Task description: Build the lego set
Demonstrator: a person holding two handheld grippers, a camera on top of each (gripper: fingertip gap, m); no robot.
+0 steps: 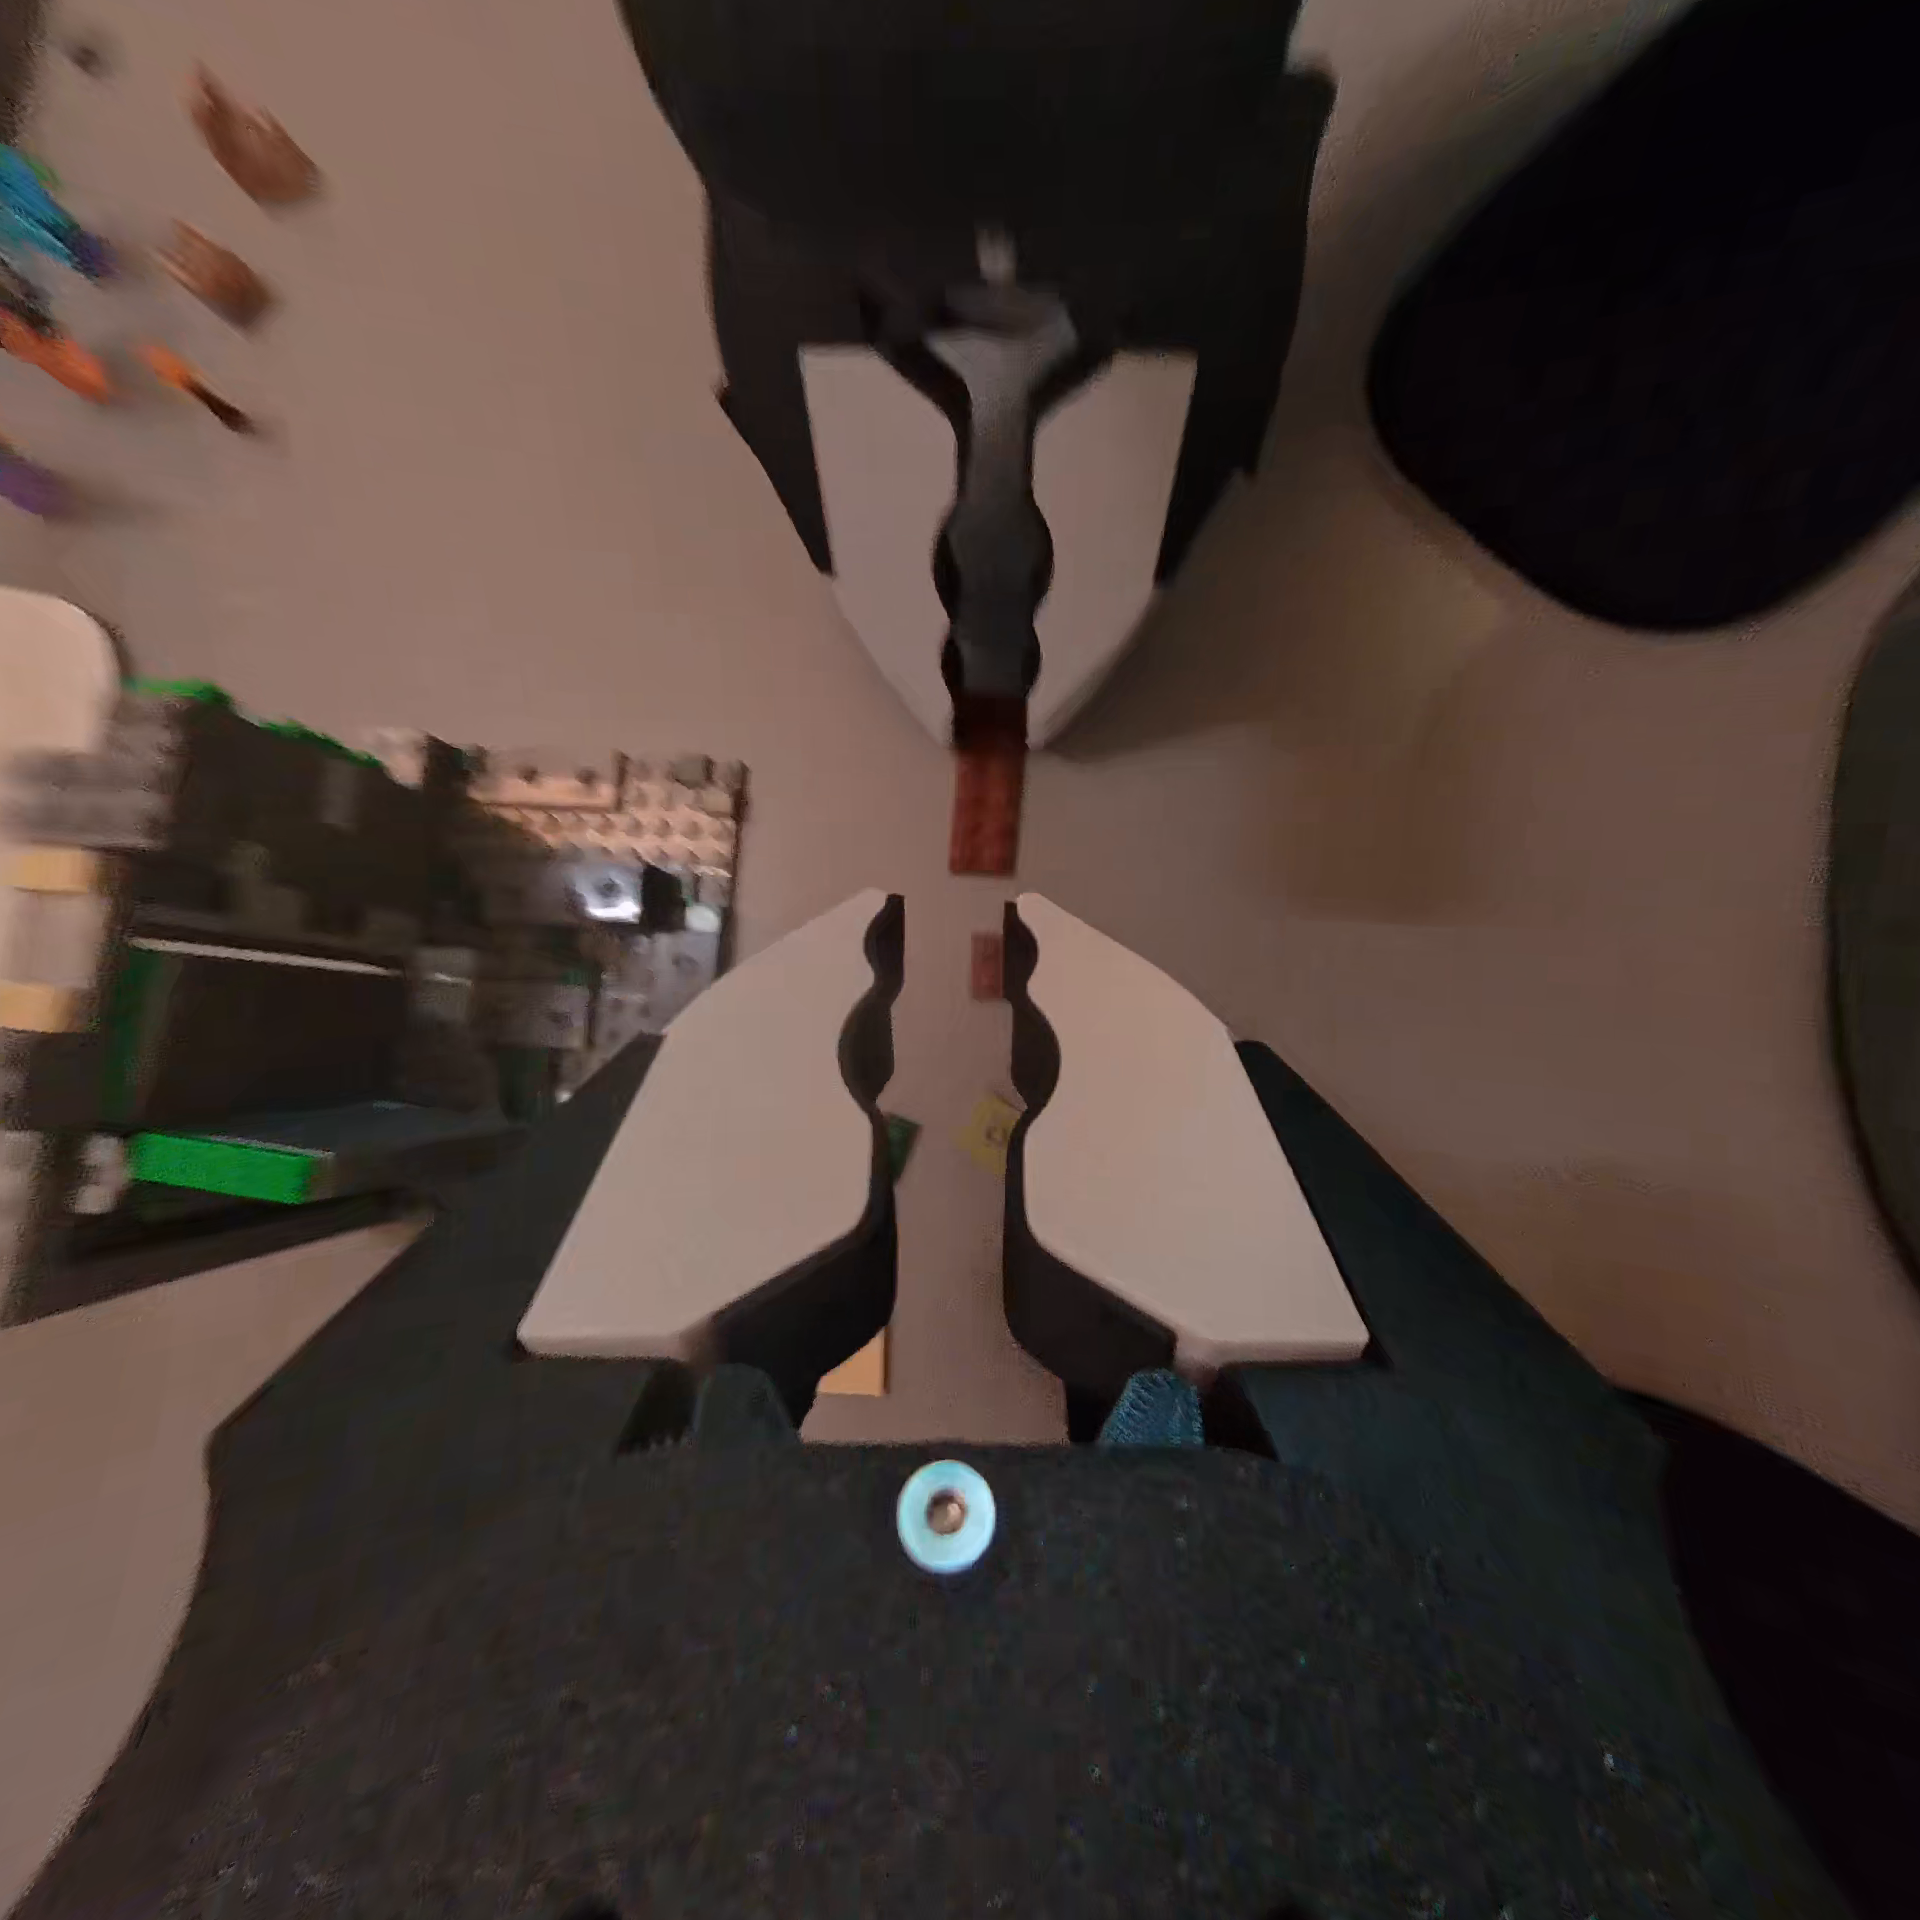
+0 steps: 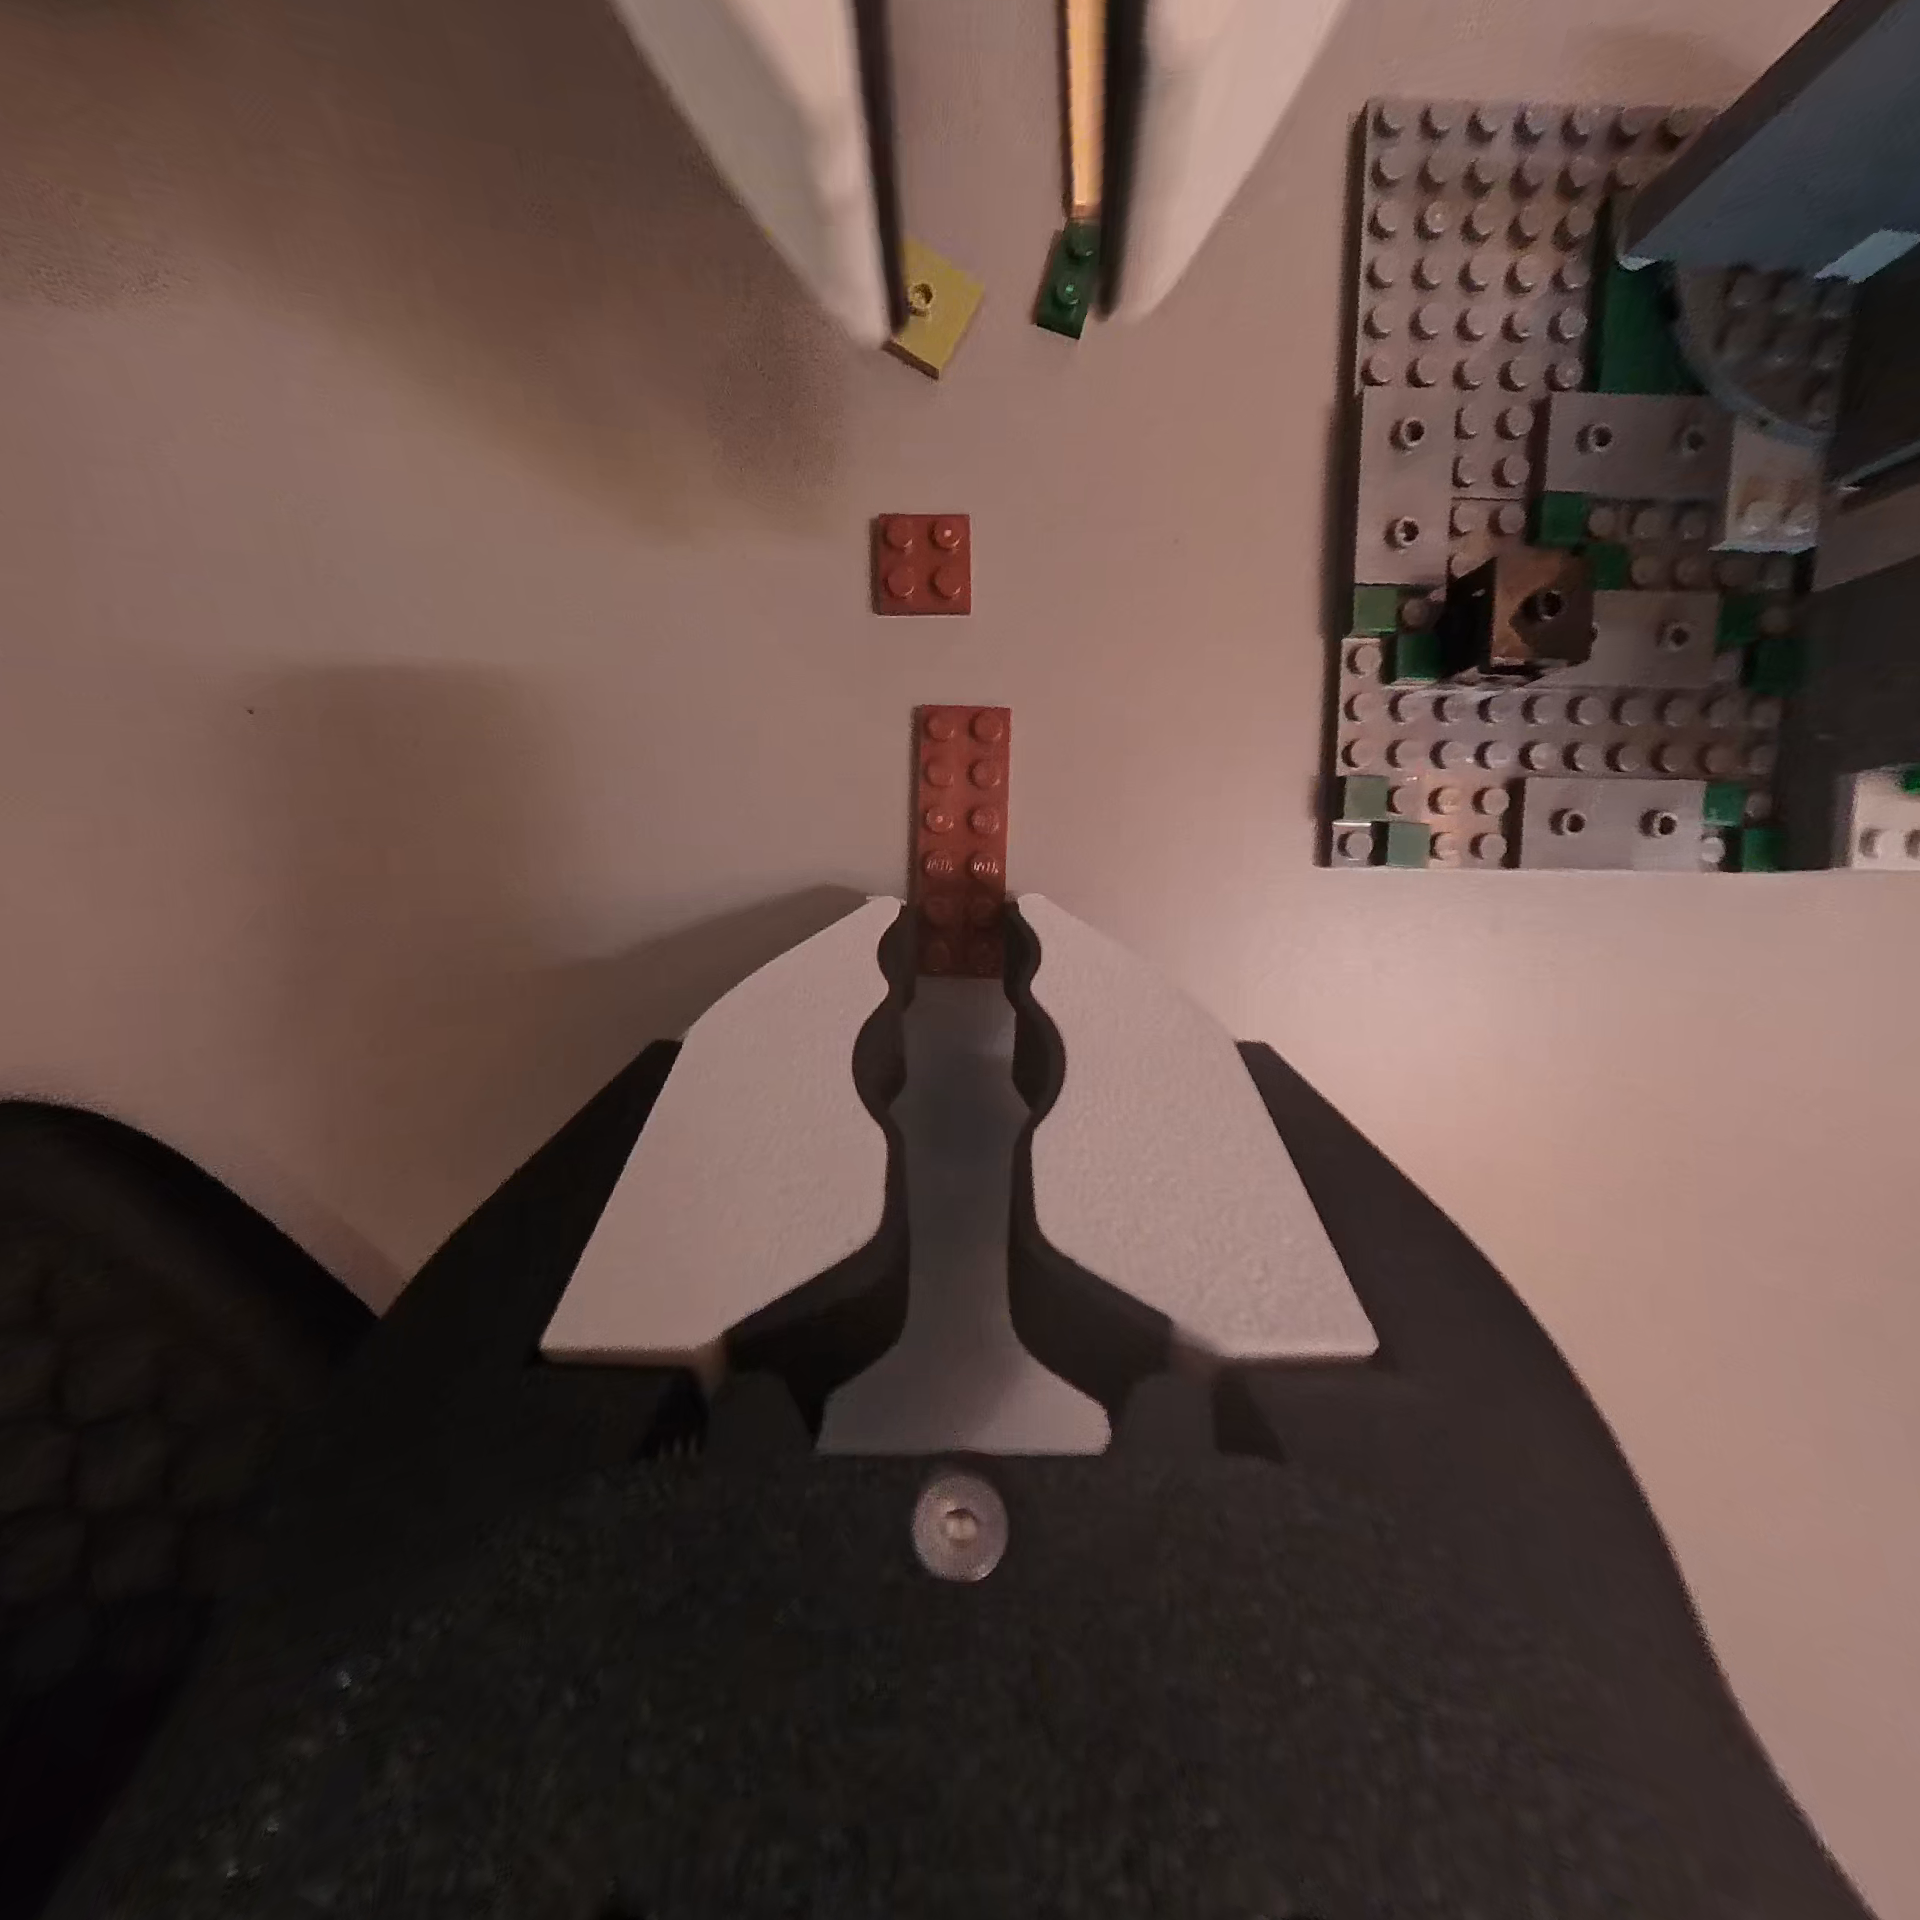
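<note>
My right gripper point(image 2: 961, 920) is shut on the near end of a long brown plate point(image 2: 963, 800) that points forward, low over the pale table. It also shows in the left wrist view point(image 1: 985, 821), sticking out of the right gripper point(image 1: 987, 727). A small square brown plate point(image 2: 923, 564) lies just beyond it. My left gripper point(image 1: 954, 909) is open and empty, facing the right one, with the small brown plate point(image 1: 985, 961) between its tips. Its white fingers point(image 2: 790, 156) reach in at the top of the right wrist view.
A grey baseplate point(image 2: 1475, 260) with a partly built grey, green and black model stands to the right, blurred in the left wrist view point(image 1: 644, 821). A yellow tile point(image 2: 935, 304) and green plate point(image 2: 1067, 281) lie by the left fingers. Blurred loose pieces point(image 1: 249, 145) lie far left. A dark rounded object point(image 1: 1662, 312) is at the edge.
</note>
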